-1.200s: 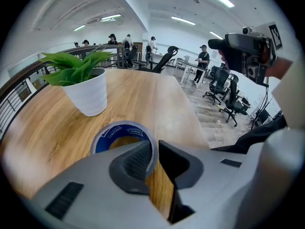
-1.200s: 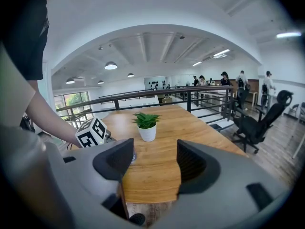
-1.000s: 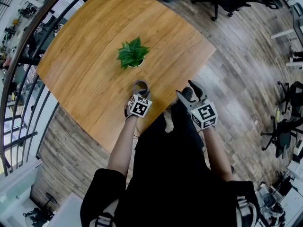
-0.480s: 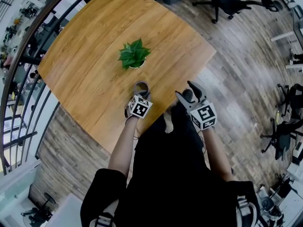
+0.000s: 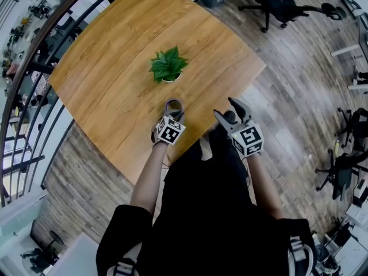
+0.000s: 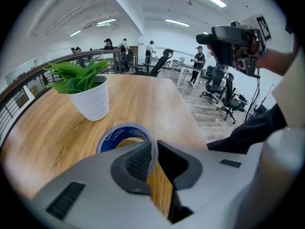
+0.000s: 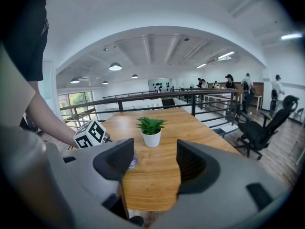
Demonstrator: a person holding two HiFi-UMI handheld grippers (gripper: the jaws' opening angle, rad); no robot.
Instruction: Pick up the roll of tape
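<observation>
Compared with a second ago, very little is different on my feed. The left tool [image 6: 155,149] sits in the same spot, pressed together on the near wall of the roll of tape [image 6: 114,136], one pad inside the ring and the other outside it. The right tool [image 7: 155,159] has kept its place too, jaws spread wide with nothing between them. What has changed is the head view itself: it has slid a little, so the potted plant [image 5: 168,65] and the far corner of the surface now sit slightly further right in the picture.

The roll is blue inside with a pale outer band. It lies close to the near edge of the surface [image 5: 115,79], between the plant and that edge. I cannot tell whether it rests on the wood or is just clear of it. The right tool hangs just past the edge, beside the person's dark clothing.

The surface is a large slab of light wood, bare apart from the plant in its white pot and the roll. Around it is a grey plank floor [image 5: 287,96]. A dark curved railing [image 5: 29,56] runs along the far left side, and black office chairs [image 5: 276,2] stand beyond the far corner. The left gripper view shows people standing in the distance under strip lights on a white ceiling.
</observation>
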